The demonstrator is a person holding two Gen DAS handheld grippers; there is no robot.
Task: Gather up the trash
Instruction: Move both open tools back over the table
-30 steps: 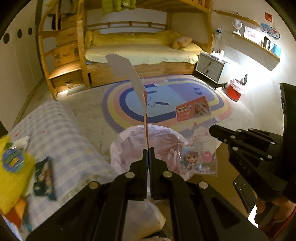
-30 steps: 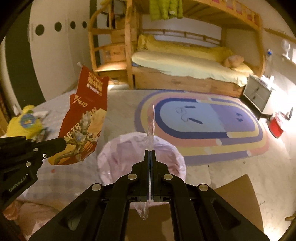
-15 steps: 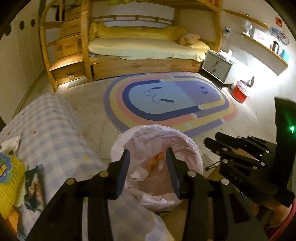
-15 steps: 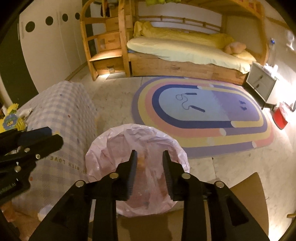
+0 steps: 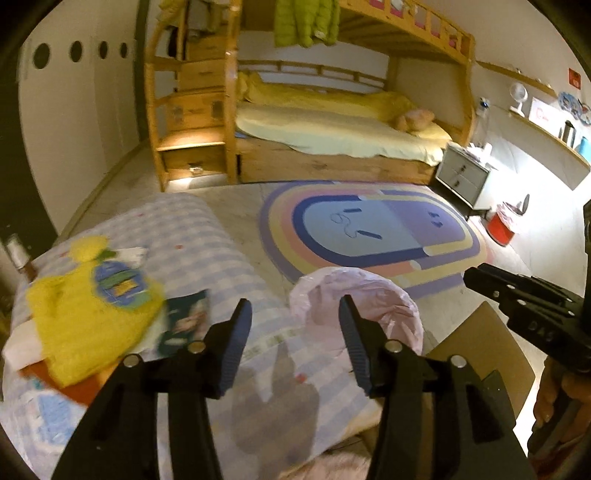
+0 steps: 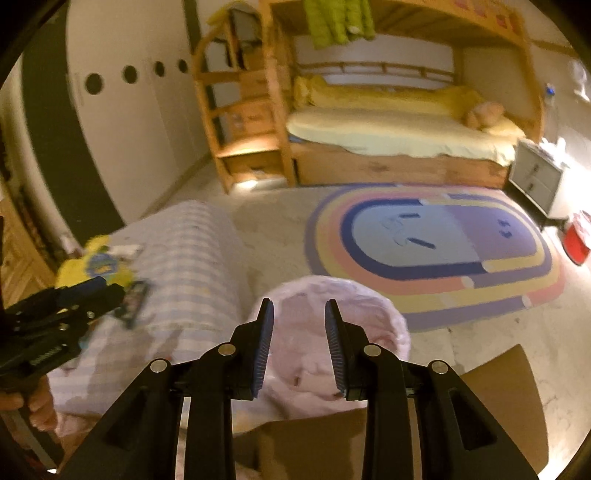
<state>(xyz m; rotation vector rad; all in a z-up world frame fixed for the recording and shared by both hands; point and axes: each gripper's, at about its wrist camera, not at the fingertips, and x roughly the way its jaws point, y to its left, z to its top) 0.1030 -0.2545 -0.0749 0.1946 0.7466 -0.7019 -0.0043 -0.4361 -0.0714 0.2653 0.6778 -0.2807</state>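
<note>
Hovering over the near edge of a checked blanket [image 5: 192,251], left gripper [image 5: 295,339] with jaws opening and nothing between them; blue ribbed pads [image 5: 236,347] standing well apart, framing the blanket and the left rim of a pink-lined trash bin [image 5: 369,295]

Hanging to the right, right gripper [image 6: 298,343] pointing down at the same trash bin [image 6: 343,306], jaws released and parted, empty, pink liner showing in the gap

Sitting on the floor just right of the blanket and near a brown cardboard sheet [image 5: 476,343], the bin with its liner folded over the rim; contents too blurred to tell

Lying on the blanket at the left: a yellow knitted item [image 5: 85,317] with a blue and green patch, a dark printed packet [image 5: 184,325] just right of it, touching its edge, something orange-red [image 5: 85,387] peeking out beneath the yellow item, a white scrap [image 5: 129,253] at the far side

Showing at the right edge of the left wrist view, the right gripper [image 5: 480,280] seen from the side, with a person's hand [image 5: 557,402] below it; showing at the left edge of the right wrist view, the left gripper [image 6: 107,290] close above the yellow item [image 6: 96,266] and the packet [image 6: 133,299]

Spreading across the far floor, an oval rainbow rug [image 5: 369,229]; beyond it a wooden bunk bed [image 5: 332,140] with yellow bedding, a green jacket [image 5: 306,22] hung from the upper bunk, a grey nightstand [image 5: 463,177] at the right, and a red bin [image 5: 504,227] near the far right wall
</note>
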